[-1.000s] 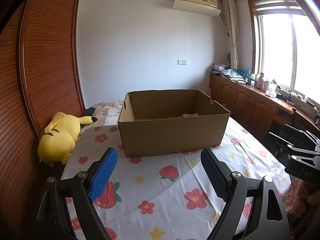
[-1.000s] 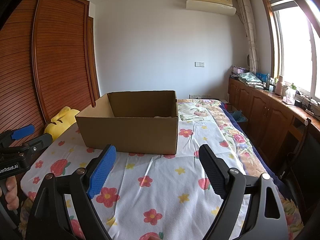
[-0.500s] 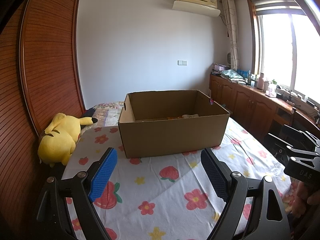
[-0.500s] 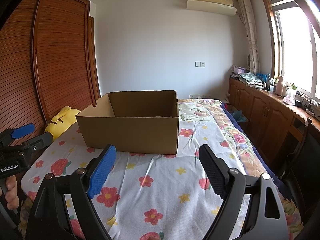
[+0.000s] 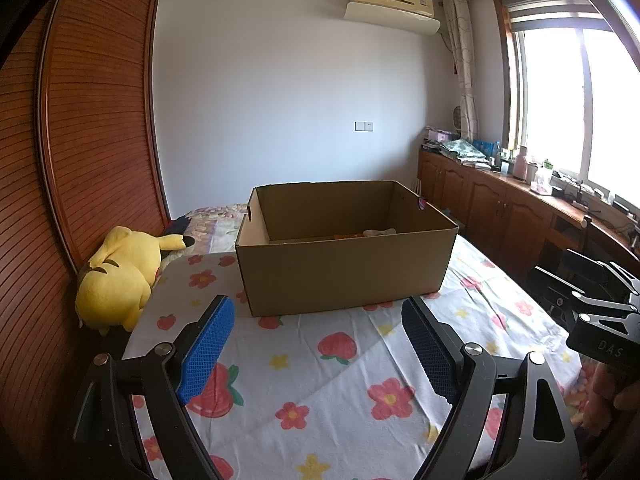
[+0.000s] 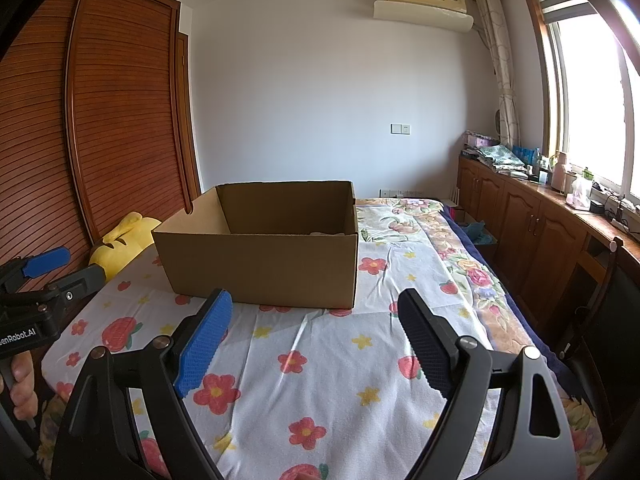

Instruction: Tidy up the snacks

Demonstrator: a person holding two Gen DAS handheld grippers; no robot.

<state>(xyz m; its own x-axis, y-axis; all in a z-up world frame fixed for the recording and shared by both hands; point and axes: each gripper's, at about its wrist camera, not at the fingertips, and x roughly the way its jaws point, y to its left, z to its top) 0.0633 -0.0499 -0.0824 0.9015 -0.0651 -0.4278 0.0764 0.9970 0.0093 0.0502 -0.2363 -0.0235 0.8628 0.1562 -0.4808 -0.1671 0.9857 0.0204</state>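
Observation:
An open brown cardboard box [image 5: 344, 268] stands on the flowered cloth; it also shows in the right wrist view [image 6: 264, 268]. Over its rim I see a little of some orange and white snack items [image 5: 362, 234] inside. My left gripper [image 5: 318, 344] is open and empty, held above the cloth in front of the box. My right gripper [image 6: 316, 340] is open and empty, in front of the box's right corner. Each gripper shows at the edge of the other's view: the right one [image 5: 600, 320], the left one [image 6: 36, 280].
A yellow plush toy [image 5: 120, 276] lies at the cloth's left edge against the wooden slatted wardrobe [image 5: 80, 160]. Wooden cabinets [image 6: 532, 232] with clutter on top run under the window on the right. A dark chair [image 6: 600, 320] stands right of the bed.

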